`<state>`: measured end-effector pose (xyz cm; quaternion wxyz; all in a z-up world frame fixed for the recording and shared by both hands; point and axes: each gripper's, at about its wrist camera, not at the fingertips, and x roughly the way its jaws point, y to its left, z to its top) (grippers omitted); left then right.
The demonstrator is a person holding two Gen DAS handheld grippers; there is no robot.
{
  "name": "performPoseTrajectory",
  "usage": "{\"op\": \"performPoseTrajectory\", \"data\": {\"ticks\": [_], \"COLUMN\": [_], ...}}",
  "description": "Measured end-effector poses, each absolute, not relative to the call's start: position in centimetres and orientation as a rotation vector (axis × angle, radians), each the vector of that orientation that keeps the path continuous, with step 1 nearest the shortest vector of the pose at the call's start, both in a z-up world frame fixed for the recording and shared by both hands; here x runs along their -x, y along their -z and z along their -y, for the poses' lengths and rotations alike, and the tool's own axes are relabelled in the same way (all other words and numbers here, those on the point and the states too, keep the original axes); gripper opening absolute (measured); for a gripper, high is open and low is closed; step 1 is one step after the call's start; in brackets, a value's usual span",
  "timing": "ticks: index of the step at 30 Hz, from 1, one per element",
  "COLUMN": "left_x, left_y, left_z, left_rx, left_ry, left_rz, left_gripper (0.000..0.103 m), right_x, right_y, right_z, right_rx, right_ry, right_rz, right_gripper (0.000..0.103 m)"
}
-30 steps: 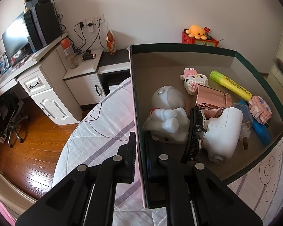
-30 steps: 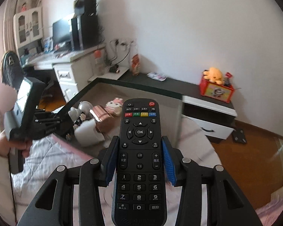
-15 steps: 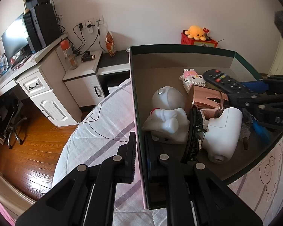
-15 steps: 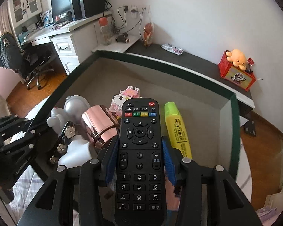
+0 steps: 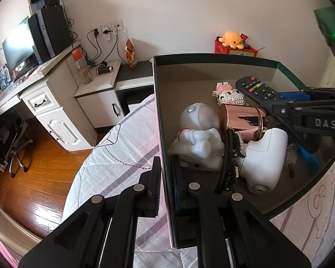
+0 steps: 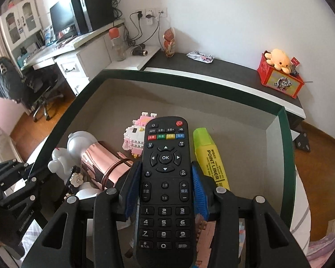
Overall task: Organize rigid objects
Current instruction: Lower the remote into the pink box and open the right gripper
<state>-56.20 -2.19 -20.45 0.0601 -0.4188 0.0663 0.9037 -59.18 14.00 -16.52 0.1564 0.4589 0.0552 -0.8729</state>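
Note:
A green-rimmed box point(image 5: 214, 58) point(image 6: 189, 82) lies on the bed. My left gripper point(image 5: 166, 179) is shut on its left wall. My right gripper point(image 6: 165, 178) is shut on a black remote point(image 6: 165, 178) point(image 5: 254, 89) and holds it over the box's inside. In the box lie a white astronaut figure point(image 5: 196, 134) point(image 6: 78, 143), a rose-gold cup point(image 5: 241, 120) point(image 6: 100, 165), a pink block toy point(image 5: 227, 93) point(image 6: 136, 134), a white device point(image 5: 265, 156), a black hair clip point(image 5: 230, 156) and a yellow highlighter point(image 6: 210, 156).
The bed's striped cover point(image 5: 122, 156) lies under the box. A white desk with a monitor point(image 5: 22, 51) and a low cabinet point(image 5: 105, 93) stand at the left. A red box with an orange plush point(image 6: 279, 71) stands on a dark shelf behind.
My right gripper has carried the remote from beside the box to over its inside, down toward the objects. My left gripper has kept its hold on the box wall.

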Motion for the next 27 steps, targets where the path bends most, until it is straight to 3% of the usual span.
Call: {"op": "performPoseTrajectory", "data": {"ticks": [18, 22, 27], "left_x": [56.0, 55.7, 55.1], "left_y": [20.3, 20.0, 19.4], "left_z": [2.3, 2.0, 1.7], "left_rx": [1.256, 1.241, 1.222], "left_ry": [-2.751, -2.766, -2.777], "left_rz": [-0.210, -0.236, -0.287], "left_gripper": [0.008, 0.008, 0.008], "right_x": [54.9, 54.1, 52.2], "right_y": [15.2, 14.7, 13.8], "right_z": [-13.4, -13.9, -14.4], "right_rx": [-1.251, -1.219, -1.172], "right_ry": [2.495, 2.518, 2.517], "right_rz": [-0.205, -0.199, -0.185], "right_gripper": [0.047, 0.061, 0.062]}}
